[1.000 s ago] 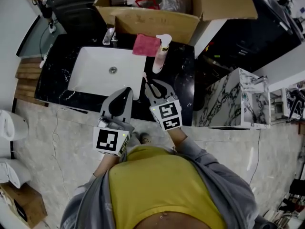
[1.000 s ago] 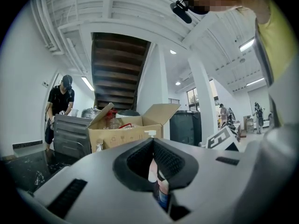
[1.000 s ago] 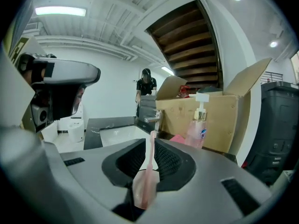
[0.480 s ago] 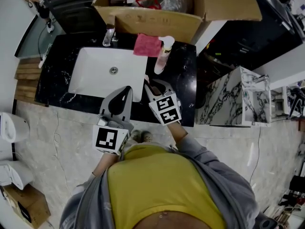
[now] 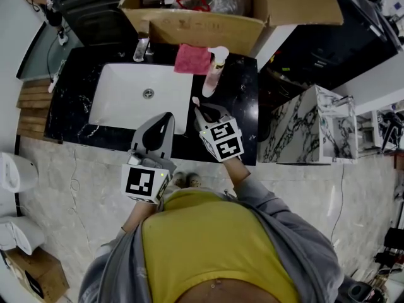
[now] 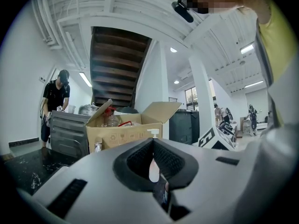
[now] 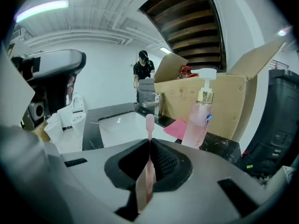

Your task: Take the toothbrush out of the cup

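My right gripper (image 5: 201,111) hovers over the black counter just right of the sink and is shut on a pink toothbrush (image 5: 195,100). In the right gripper view the toothbrush (image 7: 149,146) stands upright between the jaws of that gripper (image 7: 149,141), its head poking above the tips. My left gripper (image 5: 166,117) hangs over the sink's front right corner, left of the right one. Its jaws meet at the tips in the left gripper view (image 6: 153,141), with nothing clearly held. I see no cup in any view.
A white sink (image 5: 120,109) sits in the black marble counter (image 5: 243,112), with a faucet (image 5: 141,46) behind it. A pink cloth (image 5: 192,59) and a pump bottle (image 5: 213,73) stand before an open cardboard box (image 5: 208,24). A marble block (image 5: 309,131) is at right. A person (image 7: 142,71) stands far off.
The right gripper has shifted slightly away from me with the toothbrush still in it. The left gripper has hardly moved.
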`<control>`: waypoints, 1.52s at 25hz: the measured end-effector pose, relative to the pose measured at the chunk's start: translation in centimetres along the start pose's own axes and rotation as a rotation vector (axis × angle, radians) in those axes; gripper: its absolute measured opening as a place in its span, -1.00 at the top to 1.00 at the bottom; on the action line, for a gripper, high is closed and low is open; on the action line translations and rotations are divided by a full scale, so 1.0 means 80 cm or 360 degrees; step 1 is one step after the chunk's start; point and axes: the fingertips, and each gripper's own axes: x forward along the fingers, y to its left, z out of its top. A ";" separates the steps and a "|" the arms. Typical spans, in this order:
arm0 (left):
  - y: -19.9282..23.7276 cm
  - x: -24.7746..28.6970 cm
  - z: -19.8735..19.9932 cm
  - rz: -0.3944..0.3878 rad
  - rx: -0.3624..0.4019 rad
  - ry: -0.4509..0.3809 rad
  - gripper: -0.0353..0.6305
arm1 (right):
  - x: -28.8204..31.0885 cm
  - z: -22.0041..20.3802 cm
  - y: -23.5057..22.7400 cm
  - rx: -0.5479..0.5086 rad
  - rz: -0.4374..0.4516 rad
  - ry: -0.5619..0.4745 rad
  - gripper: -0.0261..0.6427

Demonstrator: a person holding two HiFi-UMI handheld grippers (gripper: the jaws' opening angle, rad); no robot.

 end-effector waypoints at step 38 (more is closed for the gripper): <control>-0.056 0.017 0.048 -0.0197 0.0068 -0.0150 0.89 | -0.264 0.130 -0.037 0.0134 -0.0712 -0.0860 0.85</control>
